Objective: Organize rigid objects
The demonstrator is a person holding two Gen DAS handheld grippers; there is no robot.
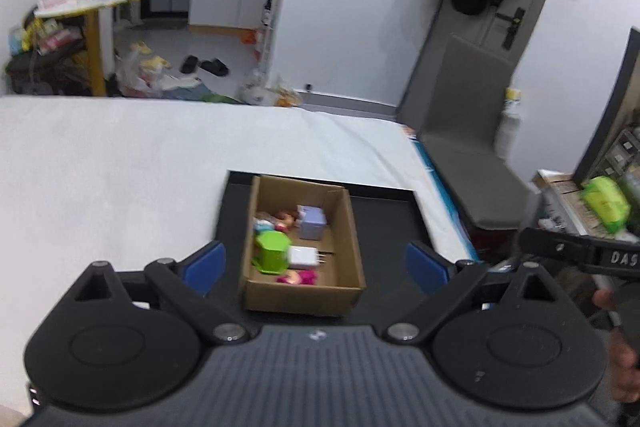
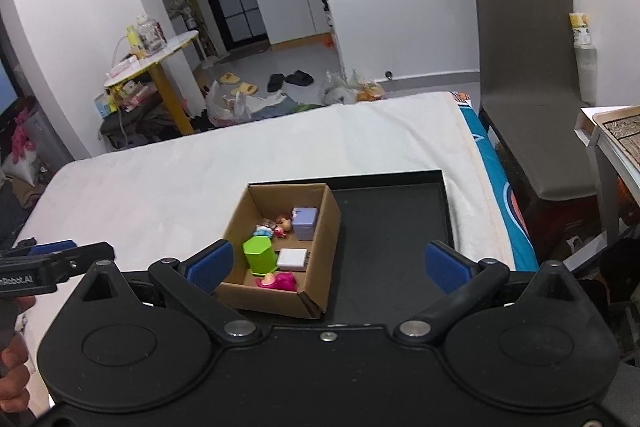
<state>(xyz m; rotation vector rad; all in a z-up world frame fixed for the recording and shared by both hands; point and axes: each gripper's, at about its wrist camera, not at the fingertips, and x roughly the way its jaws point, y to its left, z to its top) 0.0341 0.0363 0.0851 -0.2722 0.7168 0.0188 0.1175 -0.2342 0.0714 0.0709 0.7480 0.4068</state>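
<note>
Cardboard box of small items on a black tray, both grippers spread wide and empty.

The cardboard box (image 2: 280, 251) stands on the black tray (image 2: 396, 227) on a white bed (image 2: 160, 171), long axis running away from the cameras. Inside: green hexagonal container (image 2: 259, 254), white charger (image 2: 292, 259) with prongs pointing right, lavender cube (image 2: 304, 223), pink toy (image 2: 278, 282). The left gripper (image 1: 316, 263) and right gripper (image 2: 328, 263) hover near it; the left reads "Robot.AI", the right "DAS".

Matt cardboard box (image 2: 280, 251) on black, seemingly plastic tray (image 2: 392, 223), white cloth (image 2: 160, 179) beneath.
</note>
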